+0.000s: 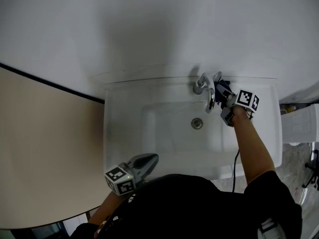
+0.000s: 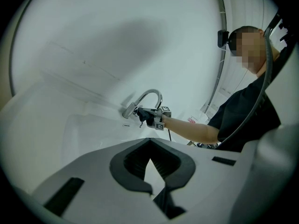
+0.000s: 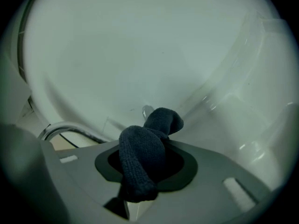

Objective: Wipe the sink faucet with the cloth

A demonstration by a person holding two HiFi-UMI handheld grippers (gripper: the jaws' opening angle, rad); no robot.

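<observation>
Black short-sleeved shirt (image 1: 199,208), grey marker-cubed left tool (image 1: 154,158)

White wall (image 1: 149,24) behind; beige panel (image 1: 45,153) left; speckled floor (image 1: 295,169) right; dim light.

Looked like a washroom: white wall-hung basin (image 1: 119,108) on a plain white wall (image 1: 149,24), chrome faucet (image 1: 211,96) just beside the fingers of the right gripper (image 1: 222,87) — drain (image 1: 197,123) near them, speckled floor (image 1: 294,168) well off to their right.

White wall (image 1: 149,24) above; beige panel (image 1: 45,153) left; white crate (image 1: 299,126) right.
</observation>
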